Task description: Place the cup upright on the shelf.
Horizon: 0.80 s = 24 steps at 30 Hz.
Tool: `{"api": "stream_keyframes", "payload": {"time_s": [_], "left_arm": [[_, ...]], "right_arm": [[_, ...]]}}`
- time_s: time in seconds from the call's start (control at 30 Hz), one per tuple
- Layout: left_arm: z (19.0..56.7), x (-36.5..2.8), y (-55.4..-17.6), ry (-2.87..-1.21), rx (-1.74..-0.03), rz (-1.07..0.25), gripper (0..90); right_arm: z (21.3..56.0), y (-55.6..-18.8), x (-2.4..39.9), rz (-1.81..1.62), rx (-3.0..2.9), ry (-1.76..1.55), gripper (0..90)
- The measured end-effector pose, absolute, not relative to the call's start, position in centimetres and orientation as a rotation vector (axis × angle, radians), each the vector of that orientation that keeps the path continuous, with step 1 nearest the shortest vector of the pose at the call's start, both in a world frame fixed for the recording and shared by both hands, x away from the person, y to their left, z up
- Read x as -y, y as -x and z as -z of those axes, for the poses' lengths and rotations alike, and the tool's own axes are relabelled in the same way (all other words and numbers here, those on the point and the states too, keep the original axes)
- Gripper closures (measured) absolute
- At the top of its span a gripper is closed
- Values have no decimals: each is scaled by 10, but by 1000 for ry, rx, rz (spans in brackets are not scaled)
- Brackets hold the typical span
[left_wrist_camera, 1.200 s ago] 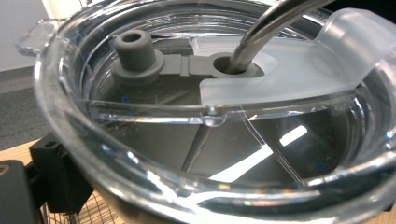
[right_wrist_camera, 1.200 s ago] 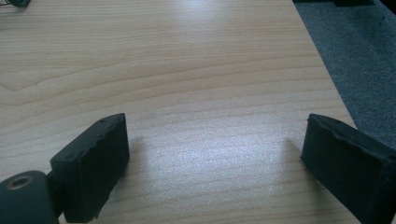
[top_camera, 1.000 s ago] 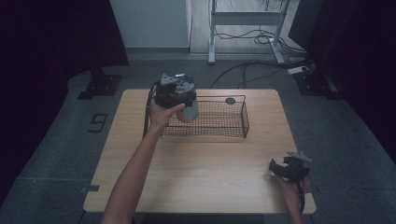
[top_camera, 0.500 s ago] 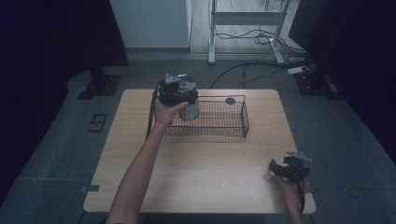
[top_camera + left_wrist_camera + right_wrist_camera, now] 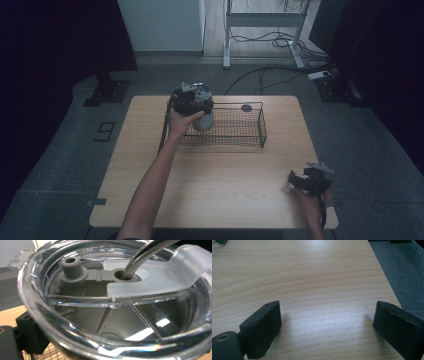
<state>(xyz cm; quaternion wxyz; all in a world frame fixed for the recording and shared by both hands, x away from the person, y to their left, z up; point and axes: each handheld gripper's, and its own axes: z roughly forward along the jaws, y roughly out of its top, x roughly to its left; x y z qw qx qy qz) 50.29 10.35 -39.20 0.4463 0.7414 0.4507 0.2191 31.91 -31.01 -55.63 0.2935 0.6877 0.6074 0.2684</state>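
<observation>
Tumbler first: we see a steel-grey cup with a clear plastic lid, held up at the near-left corner of the black wire basket by the left gripper, which sits over its top. In the left gripper view the lid is right against the camera — a thick transparent rim, a grey rubber stopper on a flat strap, a frosted tab, and a metal straw slanting through a hole in it. One black jaw shows at the lower left, pressed to the tumbler's side; we take the gripper to be clamped on the tumbler.

We see the table as pale wood with a fine straight grain, rectangular, standing on grey carpet. Beyond the left gripper lie a white wall, a metal desk frame and loose cables; dark curtains hang to both sides. A small dark round thing lies just past the basket's far rim.

Right gripper rests near the table's near-right corner, well apart from the basket. Its two blocky black pads stand wide apart — bare wood between them, nothing held.
</observation>
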Motion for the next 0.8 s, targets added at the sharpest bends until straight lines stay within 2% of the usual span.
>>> {"api": "stream_keyframes", "payload": {"time_s": [0.8], "left_arm": [[444, -98, -515, -1891, -1185, -506, 41]], "right_arm": [[556, -319, 310, -715, -1615, -1832, 80]]}}
